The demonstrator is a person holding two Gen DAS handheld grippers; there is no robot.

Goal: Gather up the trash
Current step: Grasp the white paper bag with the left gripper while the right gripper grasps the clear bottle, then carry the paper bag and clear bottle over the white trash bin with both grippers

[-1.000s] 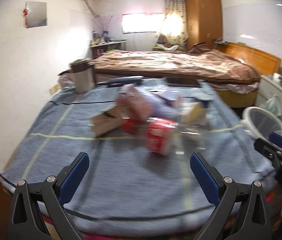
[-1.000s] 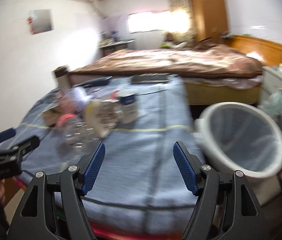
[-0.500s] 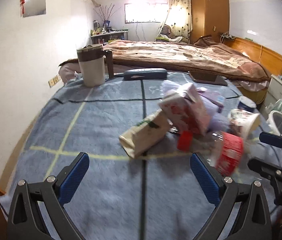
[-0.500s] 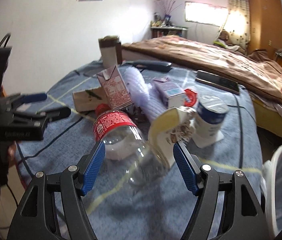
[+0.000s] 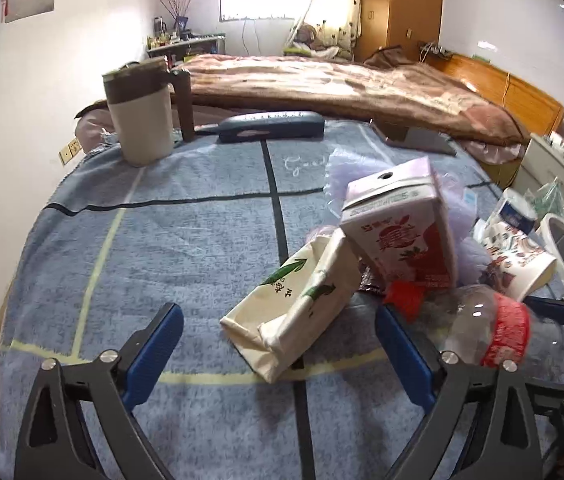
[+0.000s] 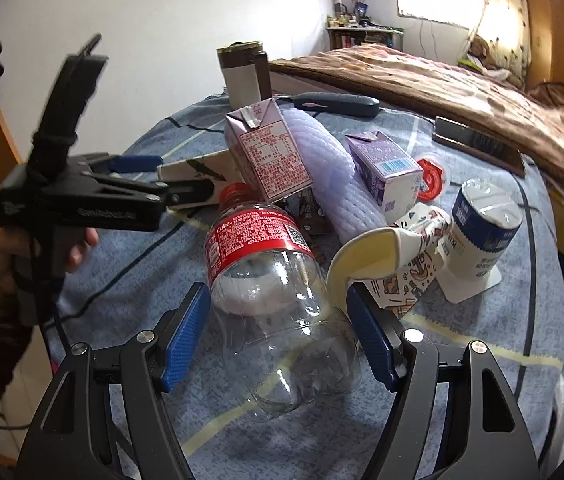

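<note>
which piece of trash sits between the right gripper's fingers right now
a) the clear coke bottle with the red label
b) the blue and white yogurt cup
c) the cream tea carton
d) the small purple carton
a: in the right wrist view the clear coke bottle lies on its side, its base end between the right gripper's blue fingers.

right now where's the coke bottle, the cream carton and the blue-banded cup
coke bottle [image 6: 278,304], right wrist view, clear belly
cream carton [image 5: 293,316], left wrist view, printed side
blue-banded cup [image 6: 481,236], right wrist view, blue band
</note>
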